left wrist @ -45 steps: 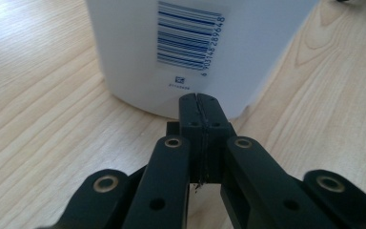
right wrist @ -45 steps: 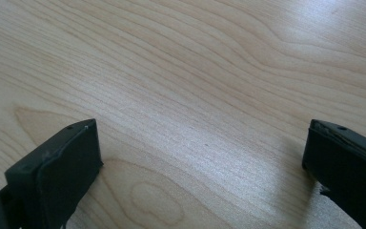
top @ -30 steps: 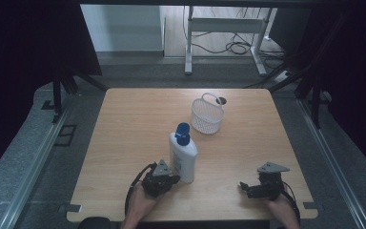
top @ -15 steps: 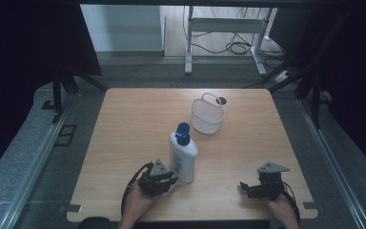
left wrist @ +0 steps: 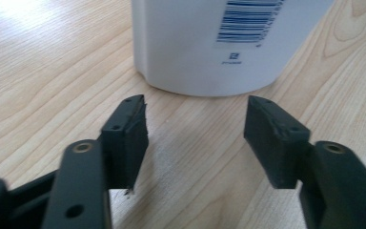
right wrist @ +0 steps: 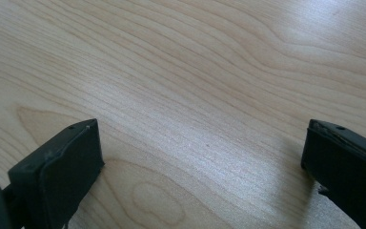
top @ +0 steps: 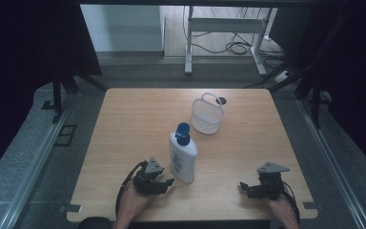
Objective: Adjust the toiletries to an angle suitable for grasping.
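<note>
table (top: 124, 143): pale wood grain, smooth, slight sheen | bottle (top: 183, 157): white smooth plastic, blue cap, printed barcode label | basket (top: 207, 117) at 1 o'clock of bottle: white mesh | left gripper (left wrist: 195, 124), right gripper (right wrist: 202, 143): matt black pads

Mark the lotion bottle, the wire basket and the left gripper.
white lotion bottle (top: 183, 160): high view, middle of its white body.
white wire basket (top: 207, 119): high view, its mesh side wall.
left gripper (left wrist: 195, 131): left gripper view, midway between its open fingertips.
</note>
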Demonstrator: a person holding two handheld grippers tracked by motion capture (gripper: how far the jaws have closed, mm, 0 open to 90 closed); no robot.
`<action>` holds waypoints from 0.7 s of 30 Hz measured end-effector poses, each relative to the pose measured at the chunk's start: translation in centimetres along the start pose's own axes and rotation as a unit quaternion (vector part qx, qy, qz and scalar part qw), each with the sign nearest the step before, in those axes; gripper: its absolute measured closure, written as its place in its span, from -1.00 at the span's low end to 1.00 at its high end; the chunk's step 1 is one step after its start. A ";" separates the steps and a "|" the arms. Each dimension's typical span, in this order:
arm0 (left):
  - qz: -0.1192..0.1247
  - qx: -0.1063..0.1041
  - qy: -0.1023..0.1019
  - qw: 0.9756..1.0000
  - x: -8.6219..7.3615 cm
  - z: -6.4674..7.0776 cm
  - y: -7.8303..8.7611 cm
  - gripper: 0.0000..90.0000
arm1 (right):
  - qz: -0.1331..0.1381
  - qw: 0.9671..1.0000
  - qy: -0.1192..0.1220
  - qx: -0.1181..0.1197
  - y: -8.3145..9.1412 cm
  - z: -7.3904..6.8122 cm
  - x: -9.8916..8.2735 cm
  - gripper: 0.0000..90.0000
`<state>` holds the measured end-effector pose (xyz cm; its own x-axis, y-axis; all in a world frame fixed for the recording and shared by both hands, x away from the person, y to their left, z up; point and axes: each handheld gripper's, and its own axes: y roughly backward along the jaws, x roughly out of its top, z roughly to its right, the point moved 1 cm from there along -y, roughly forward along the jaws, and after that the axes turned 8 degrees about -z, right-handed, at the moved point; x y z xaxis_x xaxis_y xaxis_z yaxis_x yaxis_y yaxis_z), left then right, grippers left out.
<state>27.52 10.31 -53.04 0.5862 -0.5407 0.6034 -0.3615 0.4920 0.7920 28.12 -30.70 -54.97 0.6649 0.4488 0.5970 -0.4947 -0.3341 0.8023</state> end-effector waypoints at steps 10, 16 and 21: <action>-0.009 0.022 0.024 0.999 -0.4 -1.0 0.1 -0.58 | 0.001 1.000 0.010 -0.005 0.2 -0.3 0.2 -0.99; -0.022 0.046 0.016 0.999 -0.6 -1.3 -0.1 -0.72 | 0.014 1.000 0.017 0.006 0.5 -0.7 0.4 -1.00; -0.027 0.057 0.020 0.998 -0.7 -1.4 -0.4 -0.74 | 0.025 0.999 0.023 0.017 0.6 -1.1 0.6 -1.00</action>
<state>28.31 11.44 -53.91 0.6351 -0.5346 0.5576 -0.4072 0.3816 0.8298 27.54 -29.71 -54.11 0.6127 0.4690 0.6361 -0.5072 -0.3839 0.7716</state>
